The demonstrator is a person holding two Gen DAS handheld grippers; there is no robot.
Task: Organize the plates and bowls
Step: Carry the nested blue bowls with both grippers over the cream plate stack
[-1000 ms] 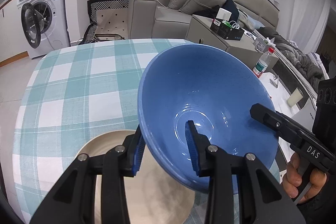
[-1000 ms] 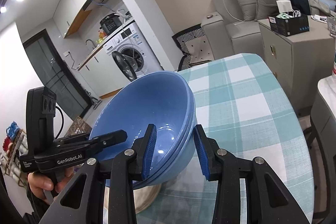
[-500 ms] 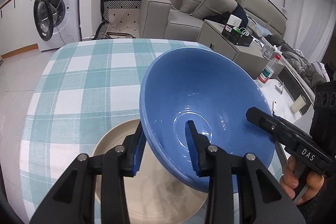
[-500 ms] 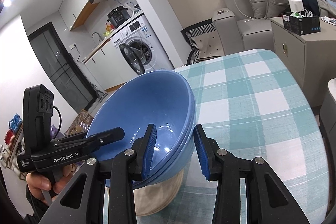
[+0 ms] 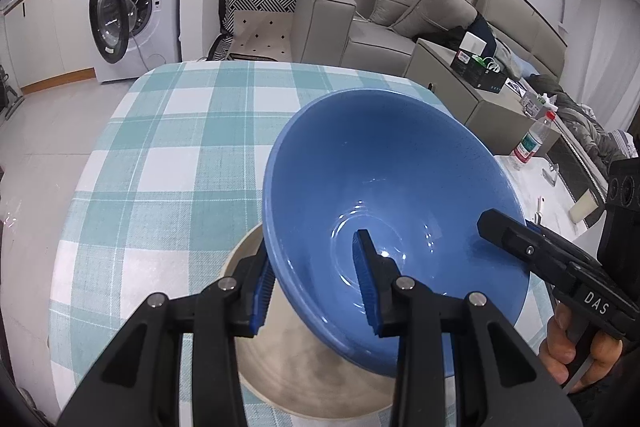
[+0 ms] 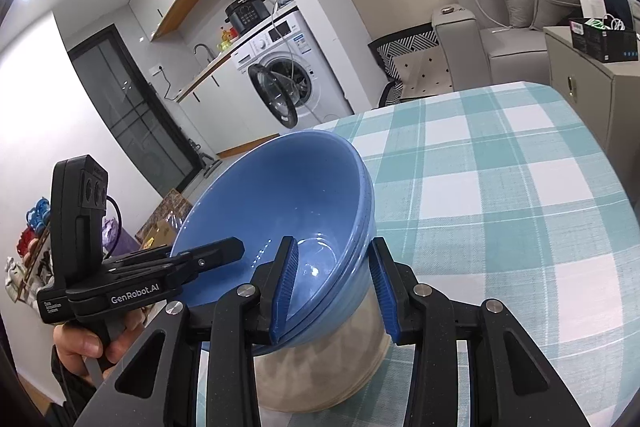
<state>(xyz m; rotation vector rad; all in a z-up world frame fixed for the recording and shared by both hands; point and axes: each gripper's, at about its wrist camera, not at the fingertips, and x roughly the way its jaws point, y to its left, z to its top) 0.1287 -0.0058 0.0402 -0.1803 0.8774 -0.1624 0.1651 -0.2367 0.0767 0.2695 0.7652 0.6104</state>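
Glossy blue bowls [image 6: 288,211], nested, above a beige plate [image 5: 280,375]. Tablecloth [image 5: 180,155] in a teal-and-white check. Both grippers black with blue finger pads [image 5: 366,281]. White washing machine [image 5: 132,3] with a dark door ring; grey sofa [image 5: 372,39]; black-and-white chevron-bordered cushion [image 5: 256,27] with diamond dots.

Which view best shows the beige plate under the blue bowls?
Left wrist: the beige plate shows its flat face and rim under the blue bowls. Right wrist shows only a sliver behind the fingers.
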